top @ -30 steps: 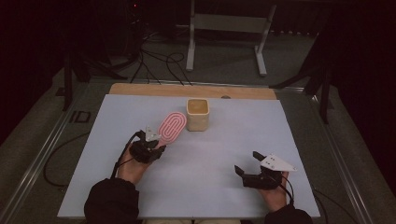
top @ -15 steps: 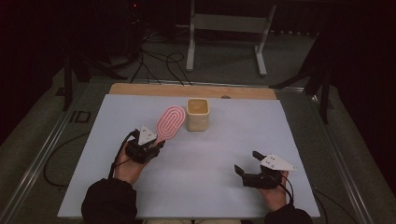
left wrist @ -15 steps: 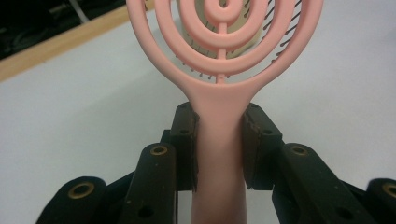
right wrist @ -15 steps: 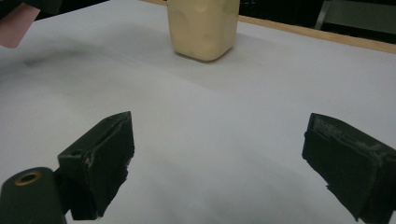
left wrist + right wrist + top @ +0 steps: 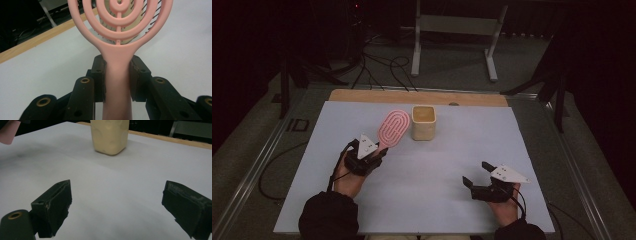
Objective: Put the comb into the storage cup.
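Gripping unlabelled pink hairbrush [image 5: 117, 30]

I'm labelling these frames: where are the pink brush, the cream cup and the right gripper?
pink brush [image 5: 393, 127], high view, on its oval head.
cream cup [image 5: 423, 125], high view, on its front wall.
right gripper [image 5: 477, 174], high view, between its open jaws.

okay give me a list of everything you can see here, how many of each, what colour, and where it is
hairbrush: 1, pink, held by its handle in the left gripper, head raised just left of the cup
cup: 1, cream, upright at the table's far middle
table: 1, white top with a wooden strip along the far edge
metal stand: 1, grey, on the floor beyond the table
cables: several, black, on the floor far left
left gripper: 1, black, shut on the hairbrush handle, near left
right gripper: 1, black, jaws apart and holding nothing, near right
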`<act>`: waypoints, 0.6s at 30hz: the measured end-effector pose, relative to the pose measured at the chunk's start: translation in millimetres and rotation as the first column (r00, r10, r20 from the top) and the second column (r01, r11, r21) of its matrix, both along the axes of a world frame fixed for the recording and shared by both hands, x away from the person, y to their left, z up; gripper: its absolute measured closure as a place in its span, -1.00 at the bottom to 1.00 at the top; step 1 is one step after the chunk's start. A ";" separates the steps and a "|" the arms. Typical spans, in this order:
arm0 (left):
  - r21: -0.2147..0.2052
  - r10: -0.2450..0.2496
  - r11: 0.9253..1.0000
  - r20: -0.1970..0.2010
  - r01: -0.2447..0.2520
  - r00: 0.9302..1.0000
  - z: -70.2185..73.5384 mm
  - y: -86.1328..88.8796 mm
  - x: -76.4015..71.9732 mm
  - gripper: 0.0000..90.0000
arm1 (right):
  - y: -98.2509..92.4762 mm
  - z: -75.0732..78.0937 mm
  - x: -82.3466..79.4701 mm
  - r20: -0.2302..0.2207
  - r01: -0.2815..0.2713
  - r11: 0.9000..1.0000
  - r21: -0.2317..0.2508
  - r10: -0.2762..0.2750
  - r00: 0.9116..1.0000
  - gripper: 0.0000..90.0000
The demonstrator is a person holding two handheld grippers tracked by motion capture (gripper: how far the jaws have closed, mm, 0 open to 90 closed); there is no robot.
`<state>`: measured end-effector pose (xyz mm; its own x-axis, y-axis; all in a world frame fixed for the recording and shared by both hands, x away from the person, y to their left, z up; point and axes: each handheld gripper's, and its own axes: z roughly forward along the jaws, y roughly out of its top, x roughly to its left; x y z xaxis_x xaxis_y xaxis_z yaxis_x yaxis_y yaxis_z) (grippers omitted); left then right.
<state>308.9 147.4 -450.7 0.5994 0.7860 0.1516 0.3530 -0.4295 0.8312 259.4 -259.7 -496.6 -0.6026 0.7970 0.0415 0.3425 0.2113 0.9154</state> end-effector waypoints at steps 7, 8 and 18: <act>-0.008 0.005 1.000 0.025 -0.005 1.000 3.5 1.5 -3.3 0.56 | -0.9 5.2 2.2 0.022 0.007 1.000 -0.006 -0.007 1.000 -0.80; -0.006 0.006 1.000 0.032 -0.006 0.999 3.5 1.6 -3.8 0.56 | -1.7 7.0 2.7 0.023 0.010 1.000 -0.004 -0.010 1.000 -0.80; 0.007 0.006 1.000 0.070 -0.006 0.998 6.3 -2.4 -9.9 0.56 | 4.9 23.8 9.7 0.037 -0.006 1.000 -0.003 0.006 0.999 -0.80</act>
